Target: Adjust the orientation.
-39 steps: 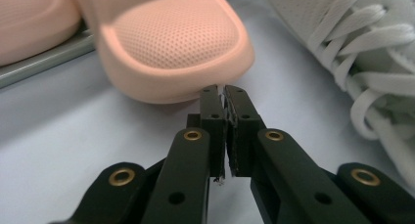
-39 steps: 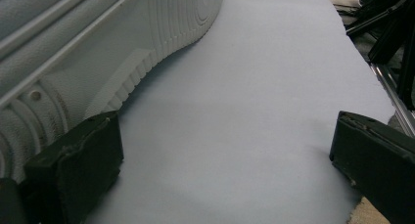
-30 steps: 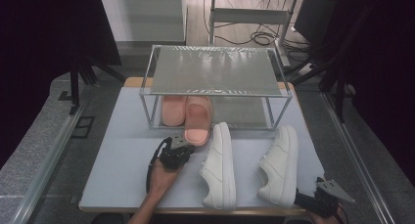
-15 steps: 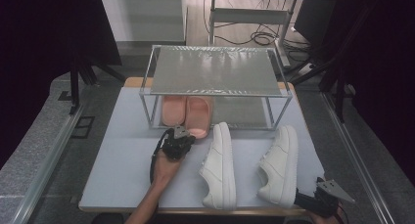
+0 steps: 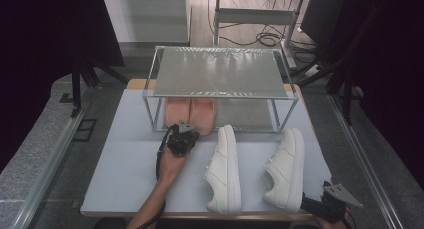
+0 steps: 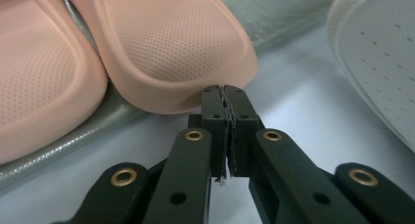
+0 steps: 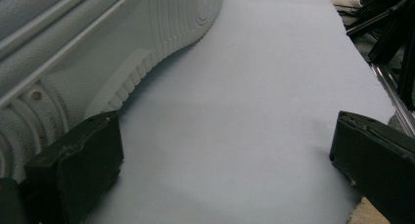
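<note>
Slippers nearly placed, sneakers not yet

The left gripper (image 6: pixel 226 99), fingers pressed together, touches the heel of the right slipper (image 6: pixel 171 43) on the rack's (image 5: pixel 220 71) lower shelf; two sneakers (image 5: pixel 226 169) wait on the surface (image 5: pixel 125 164), the right gripper (image 7: pixel 225 155) spread wide beside one.

Salmon-pink slippers (image 6: pixel 166 43), dotted with fine perforations, are seen beside white sneakers (image 5: pixel 225 171) on a pale blue table (image 5: pixel 125 164); black gripper jaws are shown.

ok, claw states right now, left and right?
Left claw: closed, tips against the heel of the pink slipper, nothing between the jaws.
Right claw: open, empty, beside the white sneaker.
</note>
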{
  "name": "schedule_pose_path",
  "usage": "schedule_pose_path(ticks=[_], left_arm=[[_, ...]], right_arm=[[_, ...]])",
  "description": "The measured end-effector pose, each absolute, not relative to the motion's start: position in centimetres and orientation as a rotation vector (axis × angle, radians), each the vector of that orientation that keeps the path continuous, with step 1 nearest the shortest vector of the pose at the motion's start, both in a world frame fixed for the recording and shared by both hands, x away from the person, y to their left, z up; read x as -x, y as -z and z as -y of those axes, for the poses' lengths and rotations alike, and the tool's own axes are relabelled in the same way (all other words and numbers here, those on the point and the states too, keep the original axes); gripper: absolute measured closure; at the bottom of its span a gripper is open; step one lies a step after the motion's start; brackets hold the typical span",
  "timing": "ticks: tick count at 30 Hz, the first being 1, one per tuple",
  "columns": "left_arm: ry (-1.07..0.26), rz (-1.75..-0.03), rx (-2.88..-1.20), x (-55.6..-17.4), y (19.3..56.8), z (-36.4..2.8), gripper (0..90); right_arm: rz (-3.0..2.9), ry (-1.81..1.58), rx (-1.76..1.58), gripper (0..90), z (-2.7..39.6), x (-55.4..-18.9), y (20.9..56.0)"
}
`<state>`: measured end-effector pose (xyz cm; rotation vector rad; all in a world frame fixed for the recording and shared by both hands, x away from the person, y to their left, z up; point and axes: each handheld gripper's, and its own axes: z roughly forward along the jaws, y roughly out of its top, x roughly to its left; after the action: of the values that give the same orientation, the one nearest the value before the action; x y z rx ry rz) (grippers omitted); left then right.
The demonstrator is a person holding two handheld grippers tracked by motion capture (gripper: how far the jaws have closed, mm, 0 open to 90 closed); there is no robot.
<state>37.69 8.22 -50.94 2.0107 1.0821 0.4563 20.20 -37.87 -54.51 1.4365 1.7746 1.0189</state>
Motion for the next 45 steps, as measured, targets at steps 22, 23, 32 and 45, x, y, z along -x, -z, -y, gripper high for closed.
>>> schedule_pose_path(ticks=[22,23,32,45], left_arm=[[-0.452,-1.137,-2.005,-40.0,51.3,-7.6,86.4],[-0.450,-1.136,-2.003,-39.8,51.3,-7.7,86.3],[-0.441,-1.133,-1.989,-38.9,50.8,-8.3,81.3],[-0.433,-1.065,-2.042,-36.9,49.6,-8.6,63.2]], right_arm=[[-1.775,-1.021,-1.436,0.0,37.9,-20.2,54.5],[-1.775,-1.021,-1.436,0.0,37.9,-20.2,54.5],[-1.775,-1.020,-1.436,0.0,37.9,-20.2,54.5],[-1.775,-1.020,-1.436,0.0,37.9,-20.2,54.5]])
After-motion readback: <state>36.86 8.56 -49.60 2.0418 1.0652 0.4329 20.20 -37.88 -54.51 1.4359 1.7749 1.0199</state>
